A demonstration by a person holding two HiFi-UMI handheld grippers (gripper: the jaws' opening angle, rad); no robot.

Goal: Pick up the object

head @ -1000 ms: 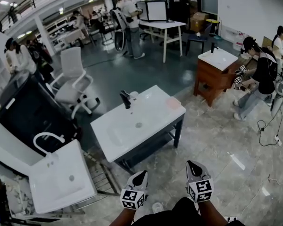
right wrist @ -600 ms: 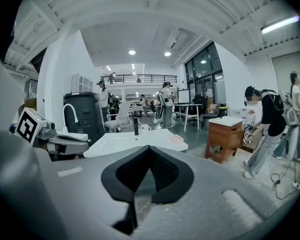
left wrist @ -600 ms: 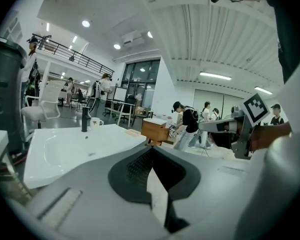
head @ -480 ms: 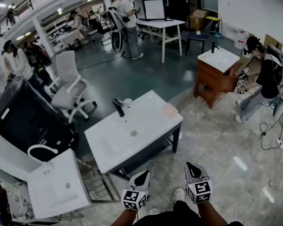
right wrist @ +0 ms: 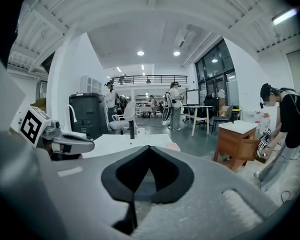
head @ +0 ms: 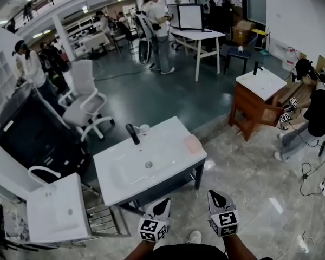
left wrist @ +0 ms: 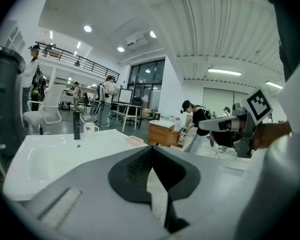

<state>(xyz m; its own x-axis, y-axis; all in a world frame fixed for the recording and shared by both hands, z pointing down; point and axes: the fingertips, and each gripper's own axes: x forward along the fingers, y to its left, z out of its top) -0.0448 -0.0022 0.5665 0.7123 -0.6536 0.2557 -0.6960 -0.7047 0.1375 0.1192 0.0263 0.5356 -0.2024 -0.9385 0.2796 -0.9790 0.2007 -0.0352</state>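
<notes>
A white washbasin counter [head: 168, 169] stands ahead of me. On it sit a black tap [head: 132, 134], a white cup [head: 144, 128] and a flat pink object [head: 193, 143] near its right end. Both grippers hang low in front of me, short of the counter's near edge. My left gripper [head: 162, 203] is shut and empty; my right gripper [head: 212, 194] is shut and empty too. The left gripper view shows the pink object [left wrist: 135, 140] past its closed tips [left wrist: 151, 148]. In the right gripper view it [right wrist: 172, 147] lies beyond the closed tips [right wrist: 149, 147].
A second white basin [head: 54, 213] stands at lower left on a wire rack. A wooden vanity [head: 257, 99] and a crouching person [head: 314, 110] are at the right. A white chair [head: 86, 99] and dark cabinet [head: 32, 137] are behind. Cables [head: 314, 177] lie on the floor.
The view has drawn nearer to the counter, which now sits lower and more to the left. Both grippers stay shut and low in front.
</notes>
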